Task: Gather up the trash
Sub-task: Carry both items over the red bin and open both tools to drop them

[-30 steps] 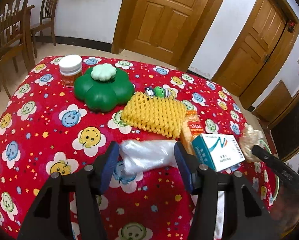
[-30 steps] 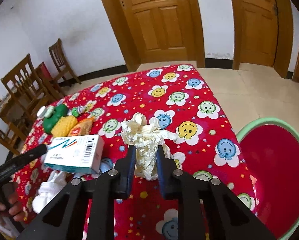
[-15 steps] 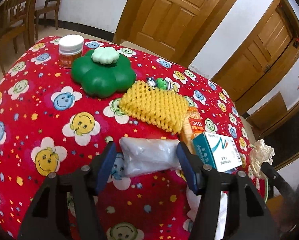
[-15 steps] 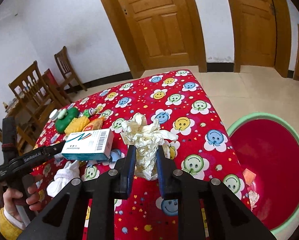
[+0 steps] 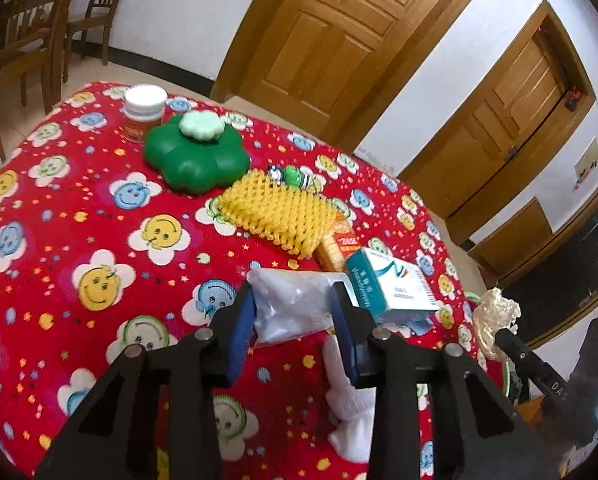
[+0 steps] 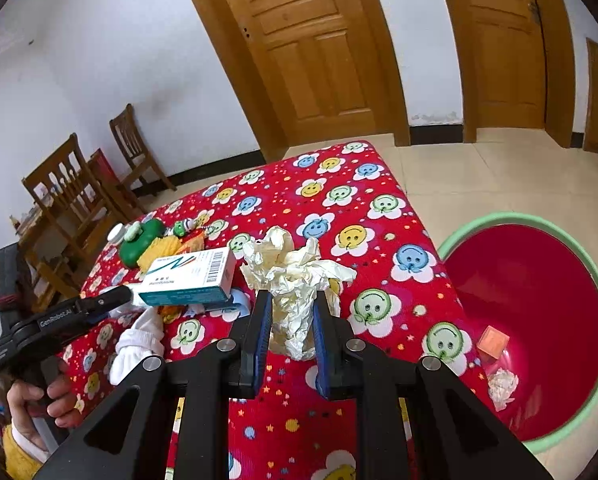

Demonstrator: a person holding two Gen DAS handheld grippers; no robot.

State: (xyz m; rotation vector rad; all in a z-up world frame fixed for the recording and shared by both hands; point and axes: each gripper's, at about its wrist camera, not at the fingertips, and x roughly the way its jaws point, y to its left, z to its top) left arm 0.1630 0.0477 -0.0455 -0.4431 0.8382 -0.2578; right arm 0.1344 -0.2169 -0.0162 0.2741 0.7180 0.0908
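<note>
Left gripper [image 5: 293, 312] jaws are closing on soft, light plastic bag [image 5: 295, 306]; right gripper [image 6: 287, 320] pinches crumpled paper [image 6: 295, 276] mid-wad.

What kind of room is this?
Probably a dining room in someone's home: wooden chairs, panelled wooden doors, and a table under a smiley-flower tablecloth.

Your clear plastic bag [image 5: 295, 306] sits crumpled between the closing left gripper [image 5: 293, 316] pads. Your cream crumpled wrapper [image 6: 295, 280] stands upright, pinched in the right gripper [image 6: 289, 320], beside the red, green-rimmed basin [image 6: 539, 280] on the floor.
</note>
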